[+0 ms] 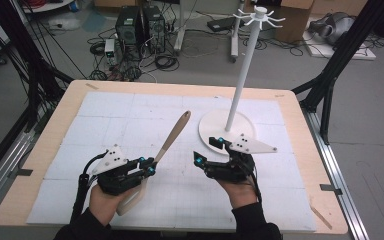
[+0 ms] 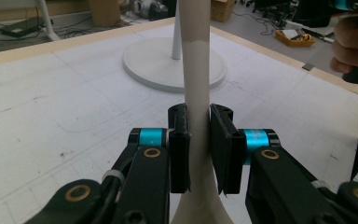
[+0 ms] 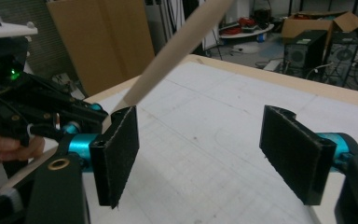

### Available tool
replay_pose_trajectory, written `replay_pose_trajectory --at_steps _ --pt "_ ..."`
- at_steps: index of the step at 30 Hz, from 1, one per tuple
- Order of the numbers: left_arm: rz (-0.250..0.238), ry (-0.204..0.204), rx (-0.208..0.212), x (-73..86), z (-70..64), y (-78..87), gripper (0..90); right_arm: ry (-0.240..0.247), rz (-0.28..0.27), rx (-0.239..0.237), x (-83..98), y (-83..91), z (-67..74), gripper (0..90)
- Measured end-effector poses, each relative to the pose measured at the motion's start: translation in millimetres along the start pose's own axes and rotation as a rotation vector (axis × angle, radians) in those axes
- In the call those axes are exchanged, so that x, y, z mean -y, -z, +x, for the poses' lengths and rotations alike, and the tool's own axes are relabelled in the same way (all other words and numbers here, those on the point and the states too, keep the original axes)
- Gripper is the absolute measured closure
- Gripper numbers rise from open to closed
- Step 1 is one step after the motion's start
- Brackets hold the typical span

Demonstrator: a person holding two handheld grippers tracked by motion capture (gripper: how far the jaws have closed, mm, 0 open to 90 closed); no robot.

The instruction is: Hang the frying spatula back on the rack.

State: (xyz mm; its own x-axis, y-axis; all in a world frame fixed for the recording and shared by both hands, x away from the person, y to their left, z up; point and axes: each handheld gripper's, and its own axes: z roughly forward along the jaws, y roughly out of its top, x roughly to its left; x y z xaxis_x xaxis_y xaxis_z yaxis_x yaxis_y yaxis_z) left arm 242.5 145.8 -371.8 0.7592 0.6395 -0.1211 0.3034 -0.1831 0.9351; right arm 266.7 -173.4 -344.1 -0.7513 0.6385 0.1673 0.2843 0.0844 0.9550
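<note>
Gripping wooden spoon [image 1: 172, 135] mid-handle in left gripper [image 1: 148, 166], jaws clamped, spoon raised over table [image 1: 45, 145]. Right gripper [image 1: 206, 150] jaws wide apart, empty, near stand [image 1: 244, 65]. Probably hanging next: keep clamp firm, approach hooks slowly.

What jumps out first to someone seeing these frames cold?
The left gripper near the table's front, clamped on a long wooden utensil whose handle angles up toward the middle. Then the tall white hook stand on its round base at right of centre, and the right gripper, jaws wide open, beside that base.
</note>
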Motion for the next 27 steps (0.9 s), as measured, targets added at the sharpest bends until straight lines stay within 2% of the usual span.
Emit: replay_pose_trajectory --at_steps 4,9,15,18,25,27 --pt "0.003 -0.002 0.003 0.4 -2.1 -1.7 77.6 -0.004 0.005 -0.012 -3.6 -8.6 1.5 28.6" --pt "0.008 -0.012 0.015 0.5 -6.2 -4.4 77.6 -0.034 0.012 -0.027 -10.2 -22.2 2.2 29.0" --pt "0.019 -0.043 0.031 -0.7 -14.0 -8.0 77.6 -0.021 0.010 -0.044 -18.2 -32.9 8.0 30.5" --pt "0.021 -0.043 0.033 -0.6 -15.4 -8.4 77.6 -0.012 0.004 -0.045 -20.9 -34.8 10.2 30.4" --pt "0.013 -0.050 0.026 -2.0 -16.9 -7.1 77.6 -0.019 -0.012 -0.054 -29.1 -38.9 14.3 34.8" --pt "0.010 -0.054 0.026 -2.8 -17.0 -6.3 77.5 -0.026 -0.025 -0.062 -31.7 -38.7 14.9 40.5"
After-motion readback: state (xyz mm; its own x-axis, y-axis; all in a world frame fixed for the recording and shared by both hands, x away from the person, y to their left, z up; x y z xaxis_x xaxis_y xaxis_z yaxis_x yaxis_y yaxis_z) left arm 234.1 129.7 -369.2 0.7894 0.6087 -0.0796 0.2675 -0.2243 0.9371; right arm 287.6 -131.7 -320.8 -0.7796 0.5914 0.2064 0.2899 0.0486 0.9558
